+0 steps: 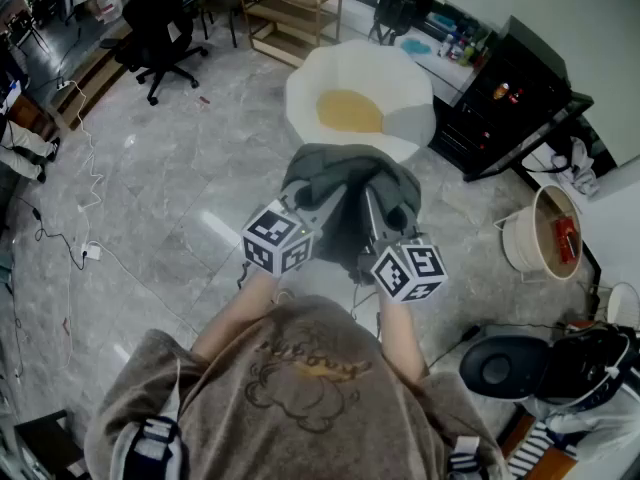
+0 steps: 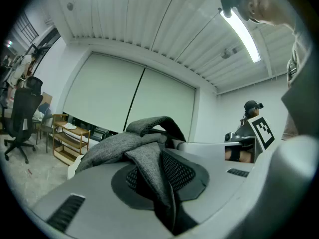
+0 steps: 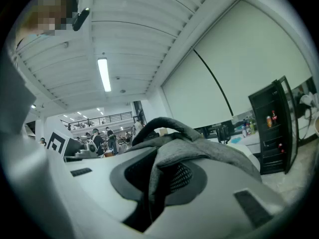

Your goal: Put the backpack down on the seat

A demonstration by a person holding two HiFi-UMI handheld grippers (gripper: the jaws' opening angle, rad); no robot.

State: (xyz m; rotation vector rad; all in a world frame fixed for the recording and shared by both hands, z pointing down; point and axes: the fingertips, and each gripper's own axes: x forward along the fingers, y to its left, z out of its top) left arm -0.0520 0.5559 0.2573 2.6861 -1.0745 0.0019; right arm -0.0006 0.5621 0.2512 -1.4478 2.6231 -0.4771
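A grey backpack (image 1: pixel 350 190) hangs in the air between my two grippers, just in front of a white round seat (image 1: pixel 400 78) with a yellow cushion (image 1: pixel 348 111). My left gripper (image 1: pixel 322 206) is shut on a grey mesh-lined shoulder strap (image 2: pixel 149 158), which runs down between its jaws (image 2: pixel 158 188). My right gripper (image 1: pixel 376 213) is shut on the other strap (image 3: pixel 164 163) in the same way (image 3: pixel 152 185). The backpack's top handle (image 3: pixel 167 124) arches above the bunched fabric. The bag does not touch the seat.
A black office chair (image 1: pixel 160 28) and a wooden shelf (image 1: pixel 290 8) stand at the back left. To the right of the seat are a black cabinet (image 1: pixel 510 98) and a white bin (image 1: pixel 545 233). Cables (image 1: pixel 85 253) lie on the marble floor at left.
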